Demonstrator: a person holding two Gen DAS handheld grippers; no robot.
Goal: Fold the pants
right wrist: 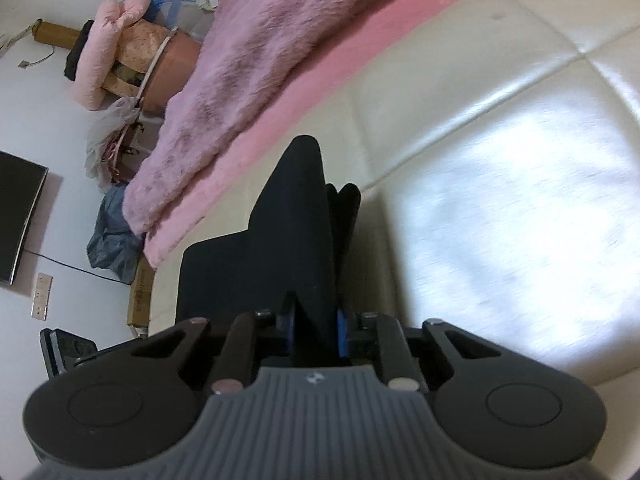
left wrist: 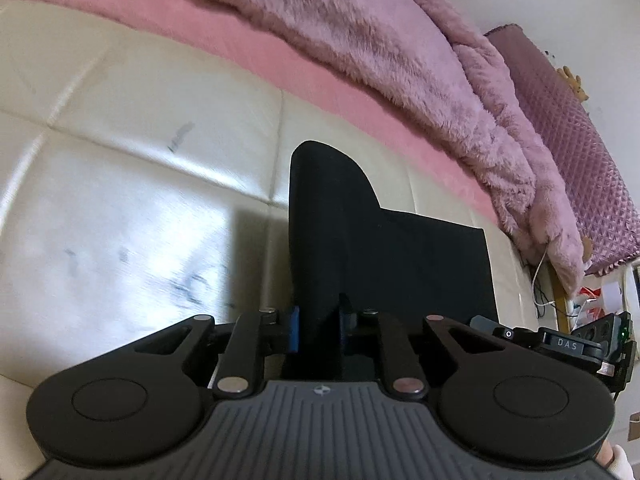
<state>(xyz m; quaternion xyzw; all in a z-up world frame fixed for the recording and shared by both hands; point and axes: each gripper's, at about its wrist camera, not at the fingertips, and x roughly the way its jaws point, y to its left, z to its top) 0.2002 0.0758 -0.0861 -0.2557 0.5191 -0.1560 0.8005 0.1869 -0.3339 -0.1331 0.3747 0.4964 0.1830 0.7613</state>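
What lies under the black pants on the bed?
The black fabric pants rest on a cream quilted leather surface, with a pink fluffy blanket behind. Whatever lies directly beneath the fabric is covered.

Cream quilted surface [left wrist: 120,184], fluffy pink blanket [left wrist: 400,60].

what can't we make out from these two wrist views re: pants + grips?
- Left wrist view: pants run into the left tool; its blue pads are mostly covered by cloth.
- Right wrist view: the right tool is likewise buried in cloth; the pants' near end is hidden behind its body.
- Both views: waistband or hem cannot be told; white surface is motion-blurred.
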